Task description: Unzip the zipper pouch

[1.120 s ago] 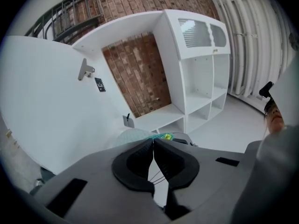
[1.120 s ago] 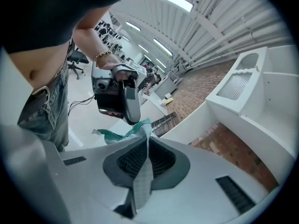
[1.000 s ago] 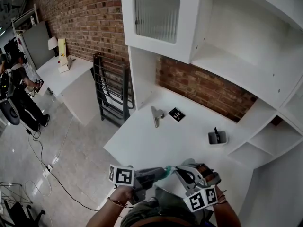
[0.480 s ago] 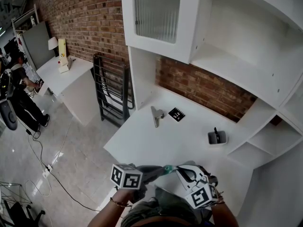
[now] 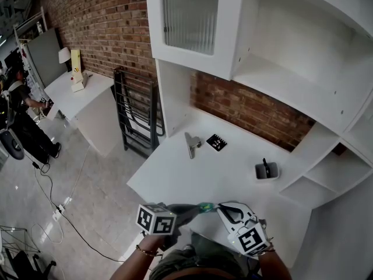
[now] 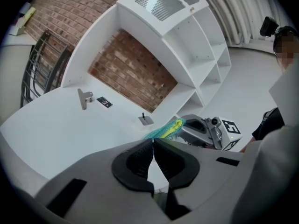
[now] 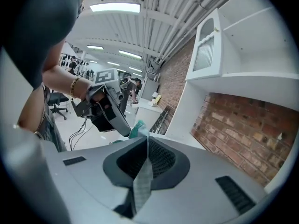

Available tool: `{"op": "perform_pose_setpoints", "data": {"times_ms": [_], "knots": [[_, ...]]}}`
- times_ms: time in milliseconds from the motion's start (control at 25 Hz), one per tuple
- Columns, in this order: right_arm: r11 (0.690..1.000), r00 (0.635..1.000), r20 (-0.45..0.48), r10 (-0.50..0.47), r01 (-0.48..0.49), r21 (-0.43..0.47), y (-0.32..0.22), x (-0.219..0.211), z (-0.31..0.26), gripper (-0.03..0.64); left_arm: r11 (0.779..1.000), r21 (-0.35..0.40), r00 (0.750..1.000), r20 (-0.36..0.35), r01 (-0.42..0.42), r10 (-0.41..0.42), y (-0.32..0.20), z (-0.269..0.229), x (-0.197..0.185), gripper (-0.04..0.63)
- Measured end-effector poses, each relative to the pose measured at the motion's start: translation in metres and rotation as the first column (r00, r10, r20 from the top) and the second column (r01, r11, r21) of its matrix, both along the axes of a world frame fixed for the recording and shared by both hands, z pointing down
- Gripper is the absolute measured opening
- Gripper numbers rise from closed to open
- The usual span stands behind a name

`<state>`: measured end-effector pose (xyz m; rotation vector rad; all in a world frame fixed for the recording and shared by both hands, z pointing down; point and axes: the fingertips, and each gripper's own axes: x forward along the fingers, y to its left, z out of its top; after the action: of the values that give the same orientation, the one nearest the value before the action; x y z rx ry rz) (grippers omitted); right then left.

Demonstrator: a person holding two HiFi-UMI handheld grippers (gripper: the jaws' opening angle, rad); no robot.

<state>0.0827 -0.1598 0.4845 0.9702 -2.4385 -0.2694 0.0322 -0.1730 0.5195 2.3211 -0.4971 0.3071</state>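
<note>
Zipper pouch (image 5: 205,207) lengthwise between left tongs (image 6: 153,140) and right tongs (image 7: 143,136)

My left gripper (image 6: 153,142) and right gripper (image 7: 145,139): grey housings, black ribbed pads. Left cube (image 5: 155,219) and right cube (image 5: 250,238): white, black square markers. Bracelet (image 5: 144,250) on my left wrist.

The zipper pouch (image 6: 166,129) is seen as a matt mesh cloth in teal and yellow. The shells of the left gripper (image 6: 153,141) and the right gripper (image 7: 145,138) are made of grey matt plastic. Their pads (image 6: 139,160) are black, ribbed and rubber-like. The counter (image 5: 192,174) is finished smooth and white. The brick wall (image 5: 245,107) is rough, the cabinet door (image 5: 189,13) is fitted with ribbed glass, and the floor (image 5: 76,179) is glossy.
</note>
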Motion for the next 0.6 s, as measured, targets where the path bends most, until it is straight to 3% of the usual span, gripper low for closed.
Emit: {"op": "perform_pose_setpoints", "data": {"times_ms": [120,440,600], "knots": [[0.999,0.999,0.046,0.027,-0.026,-0.026,-0.004,0.003,-0.002,0.012,0.999,0.046,0.998,0.059,0.019,-0.022,-0.005,0.006,-0.005,0.009],[0.995,0.992,0.1,0.081,-0.075,-0.062,-0.012,0.013,0.001,0.012,0.998,0.055,0.996,0.083,0.032,-0.036,-0.011,0.014,-0.008,0.009],[0.994,0.99,0.101,0.094,-0.087,-0.071,-0.016,0.018,0.002,0.012,0.995,0.099,0.989,0.144,0.025,-0.039,-0.016,0.017,-0.01,0.011]]}}
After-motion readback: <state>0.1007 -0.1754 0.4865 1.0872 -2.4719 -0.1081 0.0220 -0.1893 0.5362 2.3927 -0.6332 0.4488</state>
